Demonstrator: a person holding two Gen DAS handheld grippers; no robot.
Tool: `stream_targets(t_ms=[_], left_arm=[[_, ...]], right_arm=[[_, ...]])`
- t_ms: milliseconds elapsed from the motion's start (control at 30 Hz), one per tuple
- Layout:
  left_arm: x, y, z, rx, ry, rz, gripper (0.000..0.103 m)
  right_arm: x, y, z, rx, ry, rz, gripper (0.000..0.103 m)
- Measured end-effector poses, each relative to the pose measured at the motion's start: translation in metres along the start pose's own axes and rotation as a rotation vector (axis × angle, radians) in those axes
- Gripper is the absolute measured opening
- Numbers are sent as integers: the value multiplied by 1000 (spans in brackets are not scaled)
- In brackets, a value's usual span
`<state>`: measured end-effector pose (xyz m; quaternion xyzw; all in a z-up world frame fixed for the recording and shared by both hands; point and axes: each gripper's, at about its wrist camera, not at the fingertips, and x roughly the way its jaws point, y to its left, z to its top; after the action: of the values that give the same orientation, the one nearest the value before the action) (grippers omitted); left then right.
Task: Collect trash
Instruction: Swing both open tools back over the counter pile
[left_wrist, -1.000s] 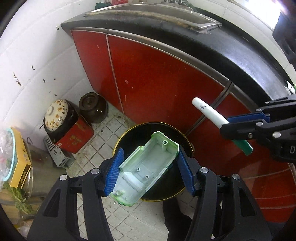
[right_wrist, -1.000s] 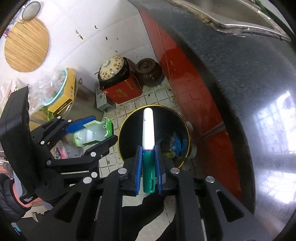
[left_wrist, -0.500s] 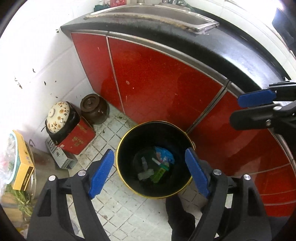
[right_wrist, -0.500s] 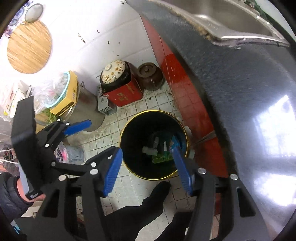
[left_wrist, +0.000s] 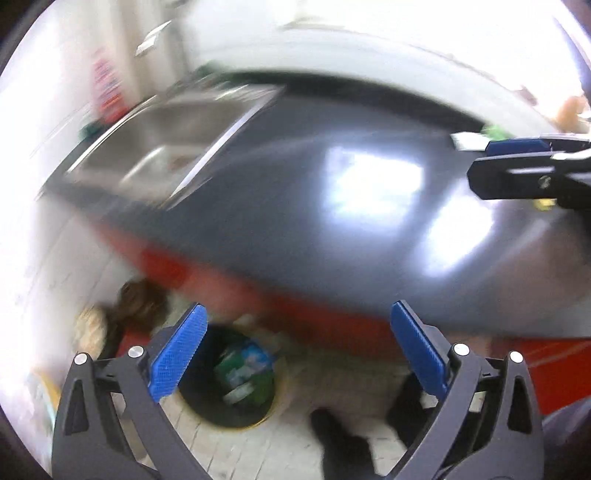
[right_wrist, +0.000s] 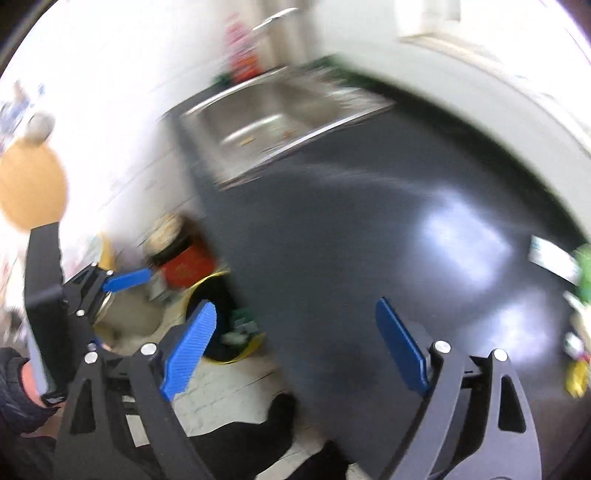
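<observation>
Both views are motion-blurred. My left gripper (left_wrist: 295, 314) hangs over the counter's front edge, its jaws opening wide with nothing between them. Below it on the tiled floor stands the black bin with a yellow rim (left_wrist: 258, 421), with green, blue and white trash (left_wrist: 243, 369) inside. My right gripper (right_wrist: 295, 306) is over the dark counter, jaws opening and also empty. In the right wrist view the bin (right_wrist: 218, 295) is half hidden by the counter edge. Small green, white and yellow scraps (right_wrist: 580, 266) lie at the counter's far right. Each gripper appears in the other's view: right gripper (left_wrist: 495, 162), left gripper (right_wrist: 122, 286).
A steel sink (left_wrist: 166, 147) is set into the dark counter (left_wrist: 332, 240) above red cabinet doors (left_wrist: 332, 317). Pots (left_wrist: 136, 295) and a red box (right_wrist: 184, 258) stand on the floor by the white wall. The person's dark shoes (left_wrist: 340, 435) are beside the bin.
The left gripper let go of the pale green plastic tray and the right of the white-green marker; both now lie in the bin. Both grippers rose above the counter, jaws spreading wider.
</observation>
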<state>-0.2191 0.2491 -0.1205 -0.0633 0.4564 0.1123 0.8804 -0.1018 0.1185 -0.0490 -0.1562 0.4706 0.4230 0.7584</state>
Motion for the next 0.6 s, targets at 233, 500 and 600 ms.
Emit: stream_targets(t_ms=[233, 500, 600], left_arm=[[4, -160, 79, 277, -102, -212, 96], [14, -283, 100, 505, -128, -339, 96], [27, -304, 112, 539, -124, -334, 96]], right_arm=[[-96, -147, -63, 255, -113, -224, 85], [-157, -259, -146, 492, -179, -341, 85], [-160, -284, -158, 539, -185, -352, 85]])
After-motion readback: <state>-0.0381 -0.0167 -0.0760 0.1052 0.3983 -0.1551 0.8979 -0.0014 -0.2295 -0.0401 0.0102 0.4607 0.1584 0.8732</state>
